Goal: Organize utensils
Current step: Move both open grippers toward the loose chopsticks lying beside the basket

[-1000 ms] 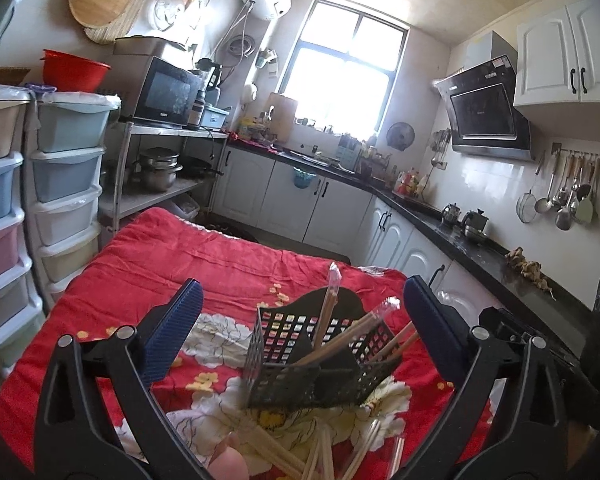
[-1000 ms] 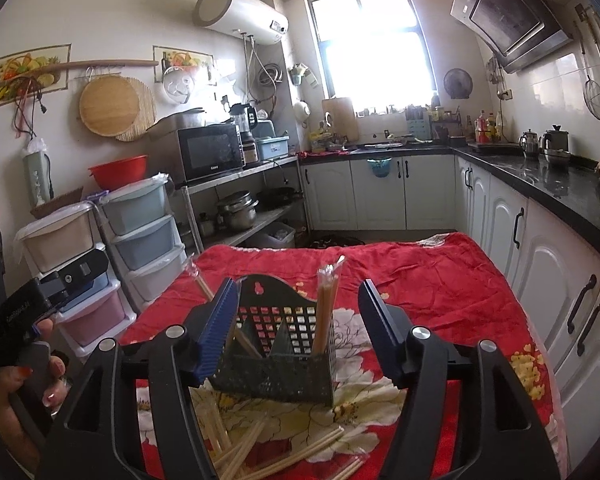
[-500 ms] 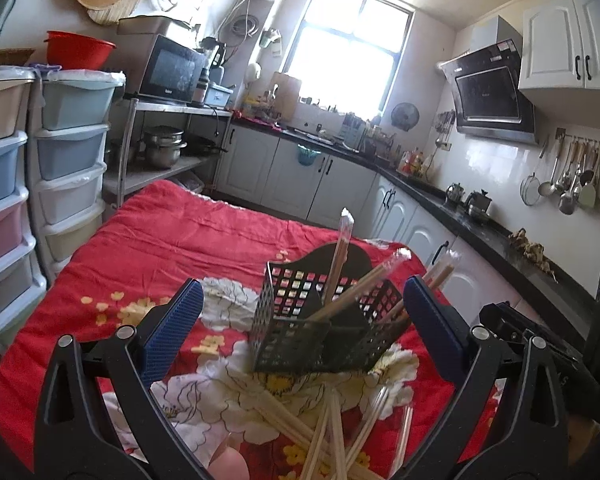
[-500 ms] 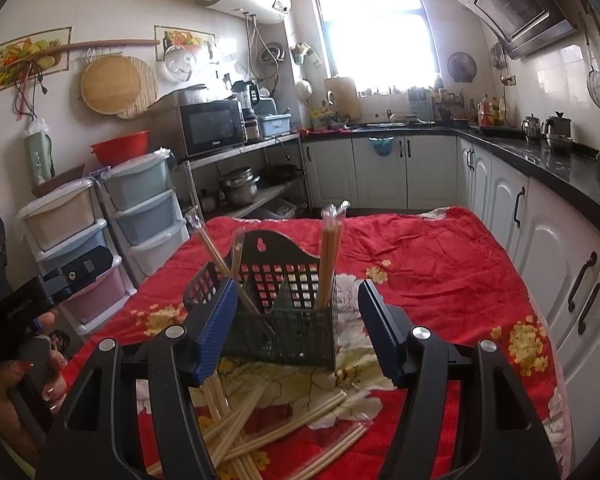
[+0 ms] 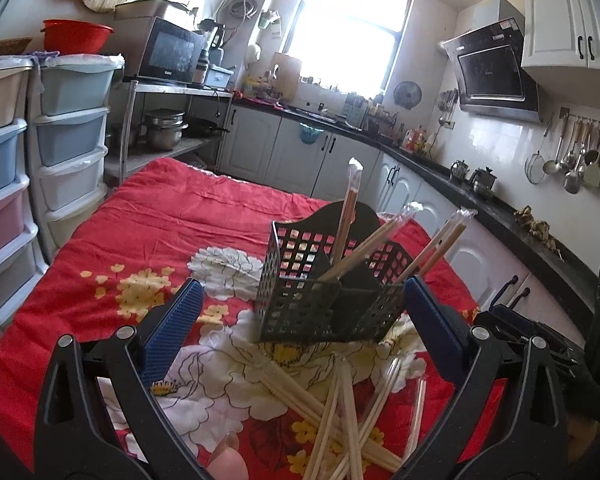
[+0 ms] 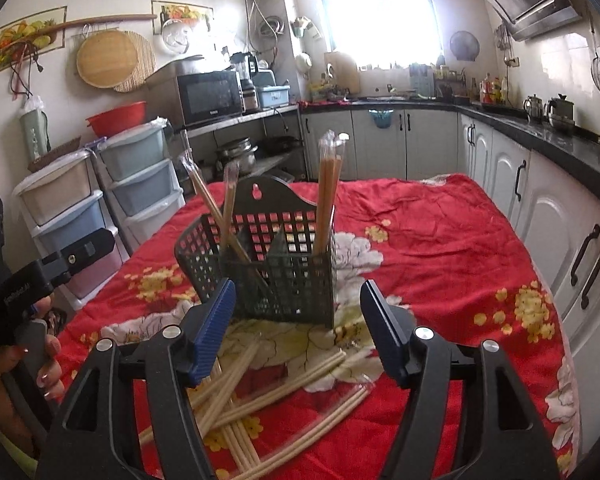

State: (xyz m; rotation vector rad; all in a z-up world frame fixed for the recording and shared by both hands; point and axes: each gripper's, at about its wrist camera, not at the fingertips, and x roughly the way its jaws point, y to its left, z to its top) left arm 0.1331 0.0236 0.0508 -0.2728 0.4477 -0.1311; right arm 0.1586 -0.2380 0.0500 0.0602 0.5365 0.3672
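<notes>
While your right gripper [image 6: 298, 332] and left gripper [image 5: 300, 334] gape empty, loose chopsticks [image 6: 260, 392] lie below them. Beyond stands the black perforated caddy [image 6: 288, 272] (rigid plastic grid) on floral red cloth [image 6: 440, 240].

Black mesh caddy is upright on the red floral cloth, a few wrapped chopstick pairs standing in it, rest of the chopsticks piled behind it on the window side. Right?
Not quite. The loose chopsticks lie on the red floral cloth in front of the caddy, on the grippers' side, not the window side; the right wrist view shows it. The rest holds: caddy upright, wrapped pairs standing in it.
</notes>
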